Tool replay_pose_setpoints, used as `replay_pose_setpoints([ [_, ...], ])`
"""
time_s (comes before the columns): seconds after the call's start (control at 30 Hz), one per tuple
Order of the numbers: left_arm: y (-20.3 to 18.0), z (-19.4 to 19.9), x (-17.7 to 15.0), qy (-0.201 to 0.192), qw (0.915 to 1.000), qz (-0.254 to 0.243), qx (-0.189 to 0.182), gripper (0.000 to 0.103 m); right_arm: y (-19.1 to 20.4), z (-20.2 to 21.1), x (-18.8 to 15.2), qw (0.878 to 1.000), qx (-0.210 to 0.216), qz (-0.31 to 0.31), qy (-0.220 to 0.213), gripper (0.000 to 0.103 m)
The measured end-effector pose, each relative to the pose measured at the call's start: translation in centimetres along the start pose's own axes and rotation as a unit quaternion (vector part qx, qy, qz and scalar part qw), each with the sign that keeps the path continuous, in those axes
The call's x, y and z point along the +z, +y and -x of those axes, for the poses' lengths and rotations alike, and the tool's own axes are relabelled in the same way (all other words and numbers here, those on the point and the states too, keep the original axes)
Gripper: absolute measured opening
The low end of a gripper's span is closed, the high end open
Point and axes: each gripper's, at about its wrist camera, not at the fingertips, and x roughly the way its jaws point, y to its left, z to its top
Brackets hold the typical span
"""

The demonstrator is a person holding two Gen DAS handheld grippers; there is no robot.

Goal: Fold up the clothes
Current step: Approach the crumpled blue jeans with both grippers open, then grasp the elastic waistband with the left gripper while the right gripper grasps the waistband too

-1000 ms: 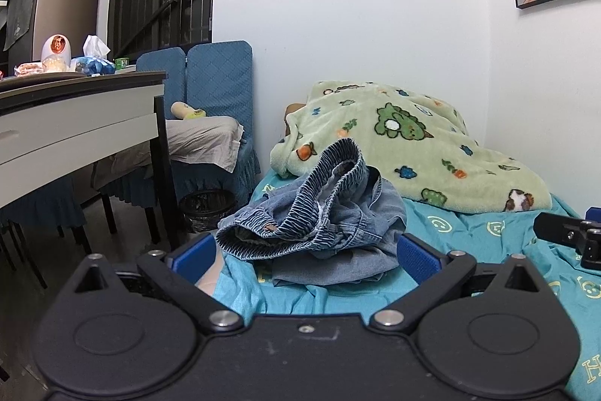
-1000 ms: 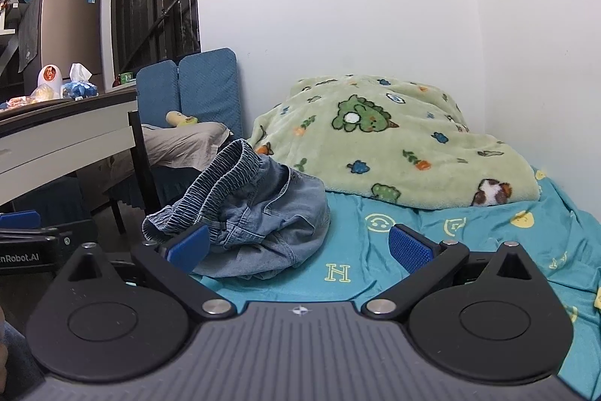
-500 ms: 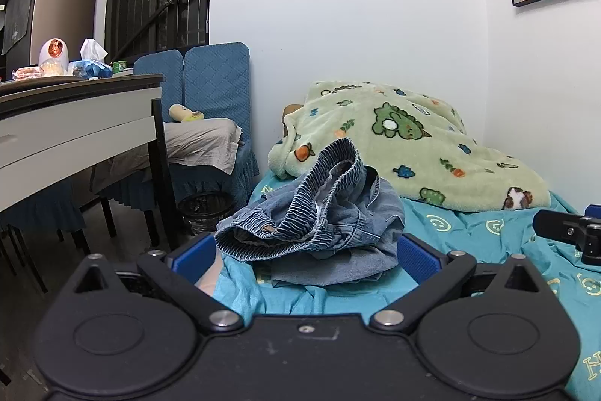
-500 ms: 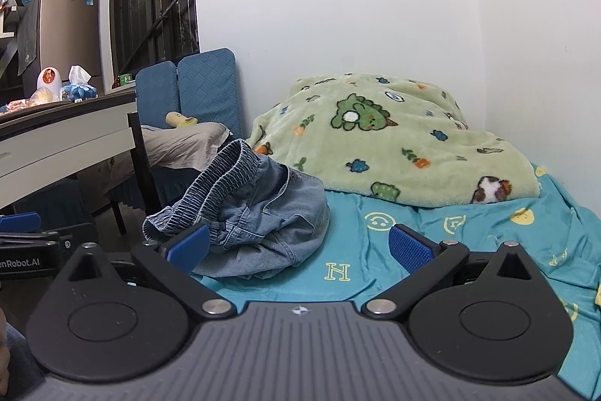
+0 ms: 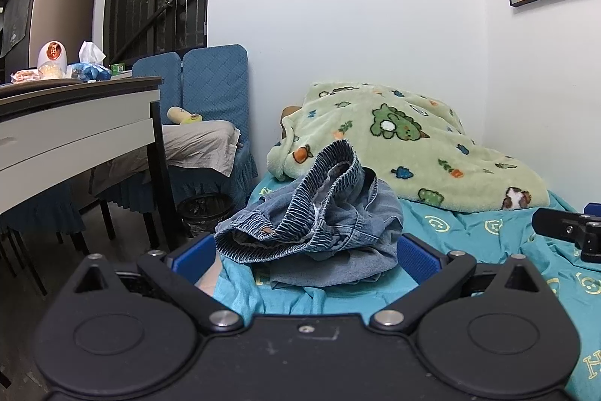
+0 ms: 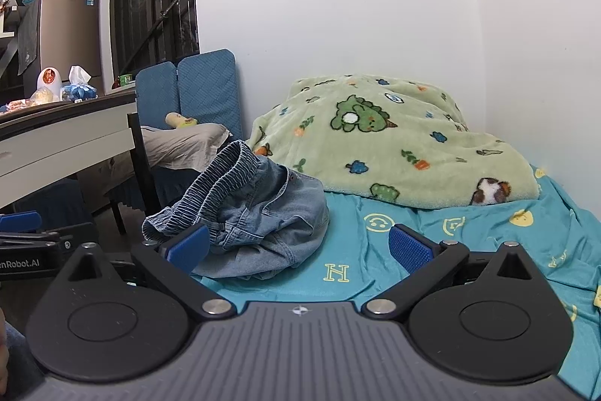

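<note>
Fingers on the left gripper (image 5: pixel 306 256) stand wide apart and hold nothing. The right gripper (image 6: pixel 296 248) is the same: blue pads spread far, nothing between them.

The denim shorts (image 5: pixel 311 224) lie in a bunched heap on the teal bed sheet (image 6: pixel 469 232), near the bed's left edge. Their stretchy waistband (image 6: pixel 221 175) sticks up in a loop. They are crumpled, not folded flat.

Both grippers sit low and level, side by side, and point along the bed toward the green blanket (image 6: pixel 394 145). The left one faces the heap straight on. The right one sits more to the right, with the heap by its left pad. It looks as if the left pads are just short of the cloth, but the wide lens makes that hard to tell.

I think the job now is to get hold of the shorts. That calls for pinching two edges, maybe the waistband, and pulling the cloth out flat so it can be folded.
</note>
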Motion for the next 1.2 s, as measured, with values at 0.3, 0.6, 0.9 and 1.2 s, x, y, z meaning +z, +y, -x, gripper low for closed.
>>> replay_pose_setpoints([
  [0.3, 0.0, 0.1, 0.1, 0.0, 1.0, -0.002, 0.0, 0.103, -0.1, -0.1, -0.1, 1.0, -0.005, 0.004, 0.002, 0.103],
  [0.6, 0.2, -0.9, 0.9, 0.017, 0.9997, 0.013, -0.011, 0.103, -0.3, -0.1, 0.0, 1.0, -0.007, -0.001, 0.002, 0.103],
  [0.9, -0.2, -5.7, 3.7, 0.055, 0.9967, 0.046, -0.036, 0.103, -1.1, -1.0, -0.7, 1.0, -0.019, -0.005, 0.017, 0.103],
  [1.2, -1.9, -13.9, 4.2, 0.043, 0.9965, -0.069, -0.018, 0.103, -3.0, -2.6, -1.7, 0.998, -0.02, -0.039, 0.042, 0.103],
])
